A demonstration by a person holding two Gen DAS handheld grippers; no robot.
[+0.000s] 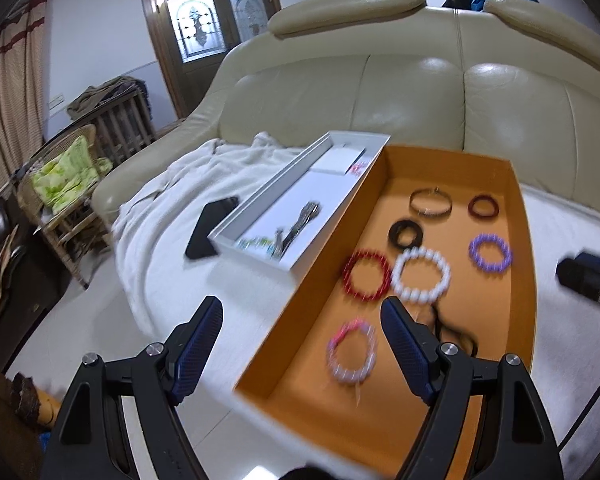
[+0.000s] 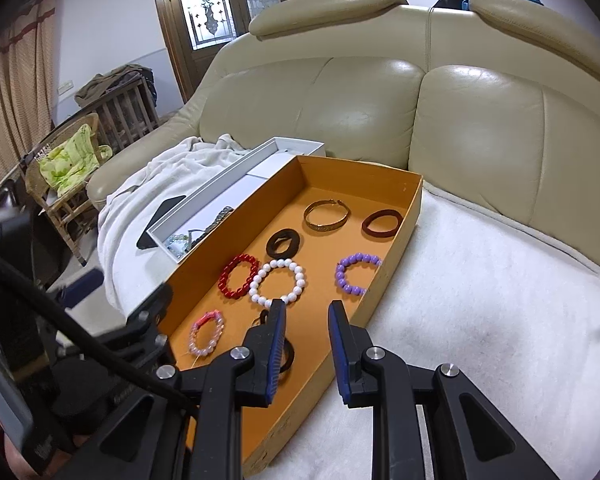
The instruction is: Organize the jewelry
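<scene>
Seven bracelets lie spaced out in the orange box [image 2: 396,224] on the blanket-covered sofa; a few pieces remain in the white tray [image 1: 300,184] at ten o'clock. Both tools, left tool [image 1: 302,334] and right tool [image 2: 306,338], hang released and empty over the box's near end, so sorting looks mostly done.

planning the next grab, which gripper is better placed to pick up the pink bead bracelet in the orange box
Left, probably. The left gripper is open and the pink bracelet lies just ahead between its fingers. The right gripper, also open, straddles the orange box right wall, farther from it.
</scene>
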